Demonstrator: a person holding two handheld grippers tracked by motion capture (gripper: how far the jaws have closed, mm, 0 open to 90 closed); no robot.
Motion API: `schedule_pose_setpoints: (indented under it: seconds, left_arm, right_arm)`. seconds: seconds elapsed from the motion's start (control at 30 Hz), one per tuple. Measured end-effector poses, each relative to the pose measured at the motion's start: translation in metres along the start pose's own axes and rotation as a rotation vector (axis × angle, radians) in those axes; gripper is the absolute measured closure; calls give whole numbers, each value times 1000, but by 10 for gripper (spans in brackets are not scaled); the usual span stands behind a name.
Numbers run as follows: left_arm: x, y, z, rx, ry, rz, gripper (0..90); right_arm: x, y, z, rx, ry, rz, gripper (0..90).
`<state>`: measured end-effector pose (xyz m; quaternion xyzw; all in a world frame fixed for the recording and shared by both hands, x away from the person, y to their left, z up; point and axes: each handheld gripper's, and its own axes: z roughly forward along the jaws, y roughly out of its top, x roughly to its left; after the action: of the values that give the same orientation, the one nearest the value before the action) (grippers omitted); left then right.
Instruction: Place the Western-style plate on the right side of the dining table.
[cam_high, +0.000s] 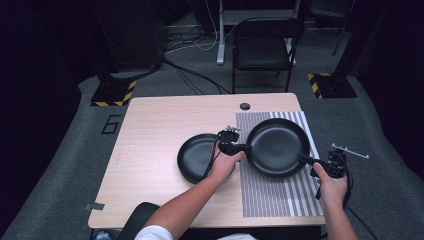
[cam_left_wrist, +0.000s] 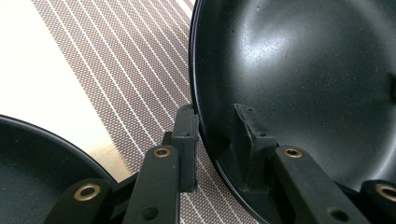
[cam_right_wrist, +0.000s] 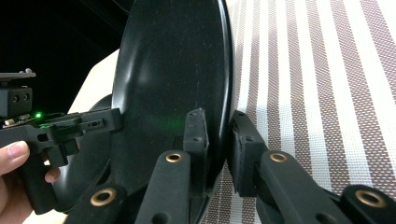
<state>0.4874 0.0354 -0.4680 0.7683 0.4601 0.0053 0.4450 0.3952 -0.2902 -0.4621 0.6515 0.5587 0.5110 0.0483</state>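
I have the large black pan (cam_high: 276, 146) pinched from both sides over the striped mat (cam_high: 280, 197). My left hand-held gripper (cam_high: 242, 148) is clamped on the rim at the pan's left edge; in the left gripper view one jaw sits outside the wall and the other inside the bowl, both pressed against the large black pan (cam_left_wrist: 303, 79), with the striped mat (cam_left_wrist: 126, 79) underneath. My right hand-held gripper (cam_high: 311, 161) bites the opposite side, at the lower right of the pan (the right gripper view shows one jaw inside and one outside, tight on the rim). From there the large black pan (cam_right_wrist: 173, 88) looks steeply tilted against the striped mat (cam_right_wrist: 327, 93), and my left hand-held gripper (cam_right_wrist: 114, 122) shows at its far edge with a small green light on its body.

A smaller black pan (cam_high: 197, 157) lies on the bare wood of the table (cam_high: 150, 145), just left of my left hand (cam_high: 226, 164); its rim curves into the lower corner of the left gripper view (cam_left_wrist: 32, 158).
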Motion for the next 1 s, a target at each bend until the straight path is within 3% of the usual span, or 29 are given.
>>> schedule_pose_setpoints:
  seconds: [1.0]
  left_arm:
    - [2, -6, 19, 28, 18, -32, 711]
  right_arm:
    - [-19, -4, 8, 22, -11, 32, 790]
